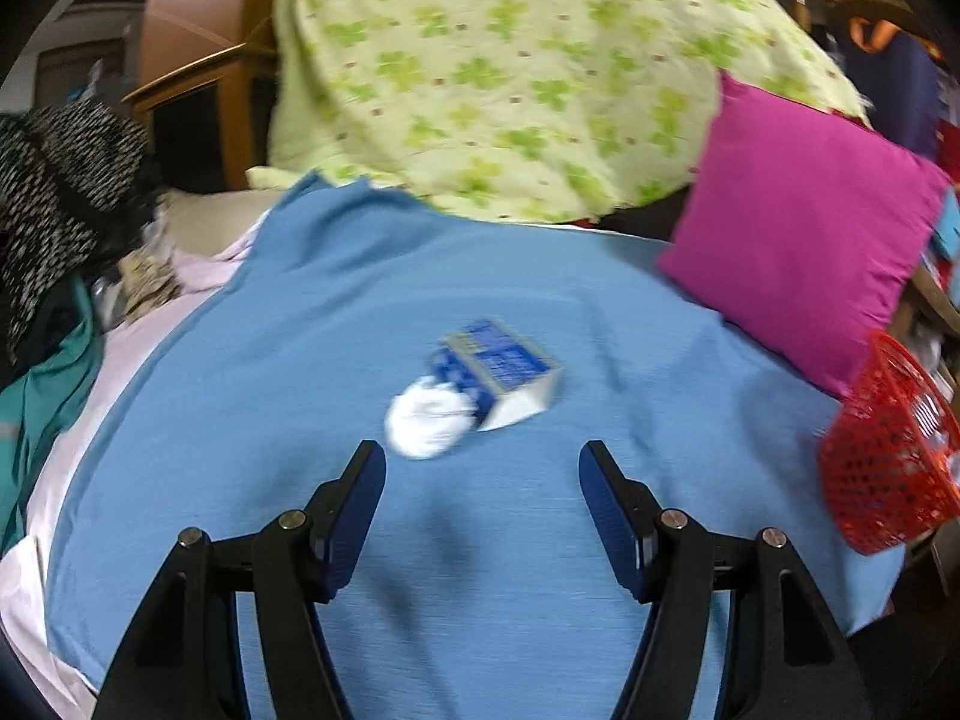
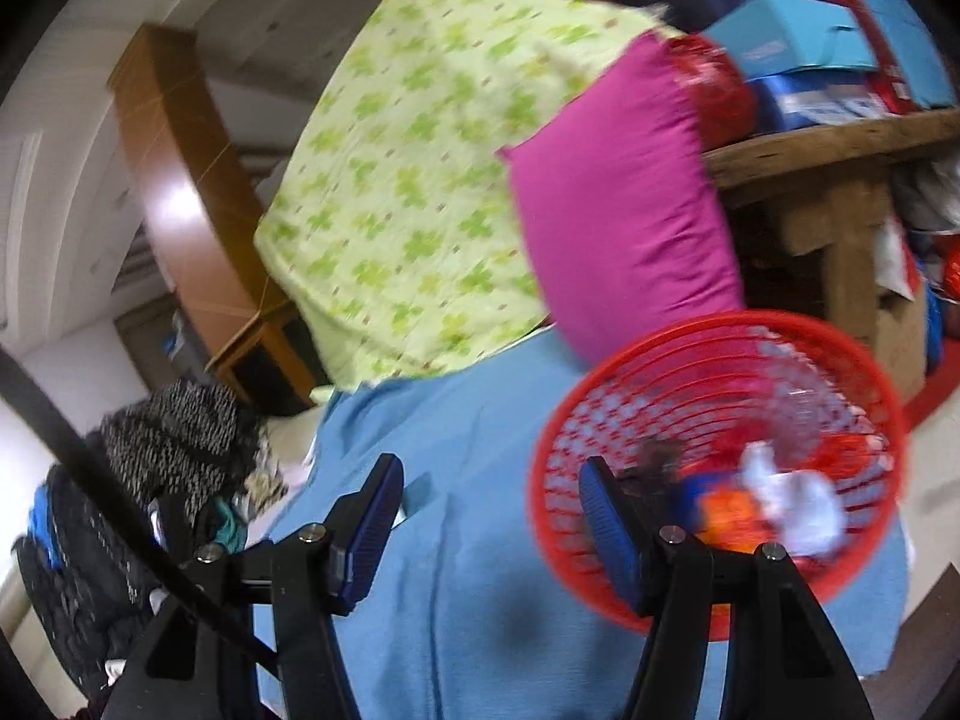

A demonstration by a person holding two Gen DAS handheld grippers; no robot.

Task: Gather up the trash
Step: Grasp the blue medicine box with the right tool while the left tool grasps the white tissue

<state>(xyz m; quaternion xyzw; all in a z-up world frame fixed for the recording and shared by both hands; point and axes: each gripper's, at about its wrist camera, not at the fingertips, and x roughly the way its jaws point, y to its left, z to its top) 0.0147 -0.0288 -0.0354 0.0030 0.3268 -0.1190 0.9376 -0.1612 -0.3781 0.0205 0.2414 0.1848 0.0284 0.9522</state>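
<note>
Blue-white carton (image 1: 501,369) — lying tilted | white crumpled tissue (image 1: 426,420) touching it

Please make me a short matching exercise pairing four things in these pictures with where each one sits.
Things:
1. crumpled tissue
2. small carton
3. pink cushion
4. red basket

Places:
A. at the right edge of the blue sheet
B. leaning against the green-patterned bedding
C. mid-sheet, right of the tissue
D. just ahead of the left hand-held gripper

Pairs: 1-D, 2-C, 3-B, 4-A
</note>
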